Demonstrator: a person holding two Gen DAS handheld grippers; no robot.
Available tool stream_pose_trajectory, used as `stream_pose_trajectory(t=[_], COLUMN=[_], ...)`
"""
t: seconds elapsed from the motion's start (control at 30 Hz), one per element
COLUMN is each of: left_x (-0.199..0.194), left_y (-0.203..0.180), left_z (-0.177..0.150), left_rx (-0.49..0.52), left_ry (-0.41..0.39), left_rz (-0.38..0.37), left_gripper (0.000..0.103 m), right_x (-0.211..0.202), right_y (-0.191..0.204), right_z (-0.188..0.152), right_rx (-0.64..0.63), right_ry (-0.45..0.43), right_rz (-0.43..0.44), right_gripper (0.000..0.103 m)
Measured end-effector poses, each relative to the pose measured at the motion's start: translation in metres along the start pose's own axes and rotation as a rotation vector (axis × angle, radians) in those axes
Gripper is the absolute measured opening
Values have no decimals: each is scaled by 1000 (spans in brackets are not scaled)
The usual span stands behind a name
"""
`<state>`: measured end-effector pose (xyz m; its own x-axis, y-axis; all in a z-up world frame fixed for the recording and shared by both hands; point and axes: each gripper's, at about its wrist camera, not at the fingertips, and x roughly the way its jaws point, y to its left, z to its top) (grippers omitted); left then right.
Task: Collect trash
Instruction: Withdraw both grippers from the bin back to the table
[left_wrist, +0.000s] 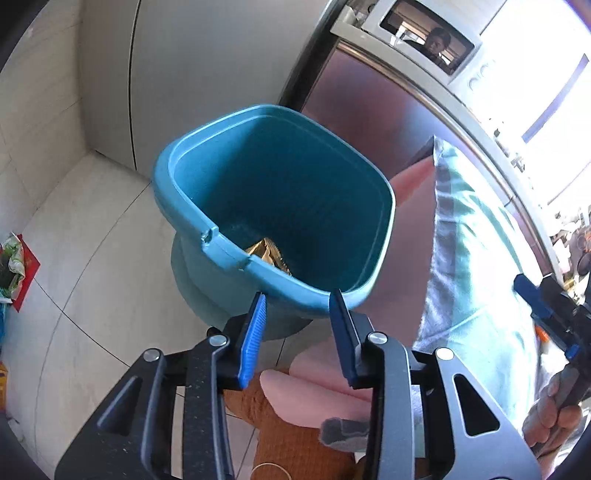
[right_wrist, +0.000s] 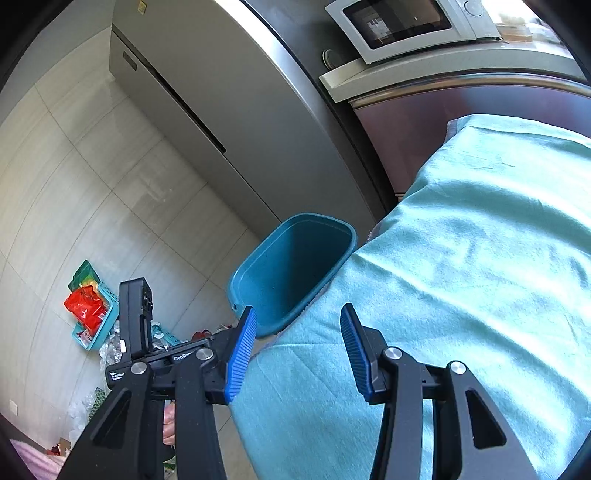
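Observation:
A teal plastic trash bin (left_wrist: 184, 192) stands on the tiled floor beside the table; it also shows in the right wrist view (right_wrist: 295, 266). A gold crumpled wrapper (left_wrist: 271, 253) lies inside it at the bottom. My left gripper (left_wrist: 299, 295) hangs open and empty just above the bin's near rim. My right gripper (right_wrist: 299, 314) is open and empty over the edge of the teal cloth (right_wrist: 461, 277) on the table, with the bin beyond it. The left gripper's body (right_wrist: 136, 325) shows at the left of the right wrist view.
A grey fridge (right_wrist: 229, 92) stands behind the bin, with a microwave (right_wrist: 402, 26) on a steel counter to its right. A teal basket with red and green bags (right_wrist: 88, 306) sits on the floor at the left. A pink stool (left_wrist: 325, 384) is below the left gripper.

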<state>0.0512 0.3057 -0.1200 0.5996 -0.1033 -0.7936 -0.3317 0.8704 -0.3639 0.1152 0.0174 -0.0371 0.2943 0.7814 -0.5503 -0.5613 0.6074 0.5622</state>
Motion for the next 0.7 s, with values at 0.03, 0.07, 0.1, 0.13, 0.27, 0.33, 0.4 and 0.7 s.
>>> stream_pose_trajectory(t=[0.03, 0.07, 0.1, 0.13, 0.27, 0.33, 0.4, 0.7], left_x=[-1, -1, -3, -3, -6, -12, -23, -63], left_y=[0, 1, 0, -1, -16, -23, -31, -124], left_z=[-1, -1, -2, -3, -7, -8, -10, -33], left_rx=[3, 6, 7, 16, 87, 115, 140, 422], left_ry=[-8, -7, -11, -14, -23, -48, -78, -192], left_rz=[5, 1, -11, -17, -4, 0, -6, -165], left_gripper=[36, 35, 34, 34, 35, 35, 40, 70], right_x=[-1, -3, -5, -7, -15, -21, -30, -117], right_y=[-1, -3, -4, -6, -12, -12, -12, -19], right_z=[0, 0, -1, -2, -5, -6, -9, -39], right_rx=[4, 8, 11, 13, 26, 13, -2, -77], right_ry=[-3, -5, -7, -10, -23, -32, -50, -196], right_rz=[-1, -1, -2, -4, -13, -27, -36, -195], right_gripper=[46, 46, 46, 46, 46, 46, 46, 56])
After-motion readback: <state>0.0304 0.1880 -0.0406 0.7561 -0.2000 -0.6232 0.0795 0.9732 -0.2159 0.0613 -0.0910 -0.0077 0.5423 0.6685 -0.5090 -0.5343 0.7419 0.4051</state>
